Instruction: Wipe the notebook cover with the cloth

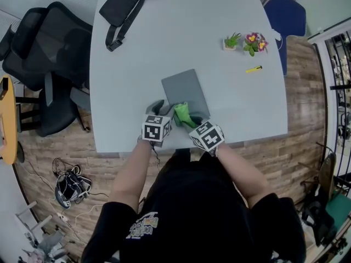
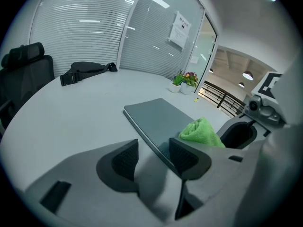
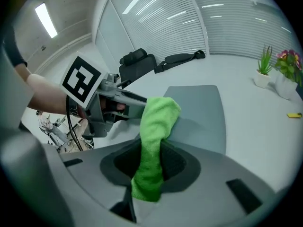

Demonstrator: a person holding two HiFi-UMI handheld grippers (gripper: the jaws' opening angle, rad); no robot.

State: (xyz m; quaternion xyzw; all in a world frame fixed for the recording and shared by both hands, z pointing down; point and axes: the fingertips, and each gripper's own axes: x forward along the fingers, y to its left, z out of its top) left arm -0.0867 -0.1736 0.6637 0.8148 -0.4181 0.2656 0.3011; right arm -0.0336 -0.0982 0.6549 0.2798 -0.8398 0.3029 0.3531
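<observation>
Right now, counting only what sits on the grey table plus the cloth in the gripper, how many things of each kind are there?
notebook: 1
cloth: 1
potted plants: 2 (green one, flowering one)
black bag: 1
small yellow object: 1
Total: 6

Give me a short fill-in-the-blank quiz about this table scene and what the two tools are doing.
1. The right tool is shut on a ___ cloth.
2. The left tool holds nothing, and its jaws are ___.
3. The notebook has a plain ___ cover.
4. The bag at the far side of the table is ___.

Missing words: green; apart; grey; black
</observation>
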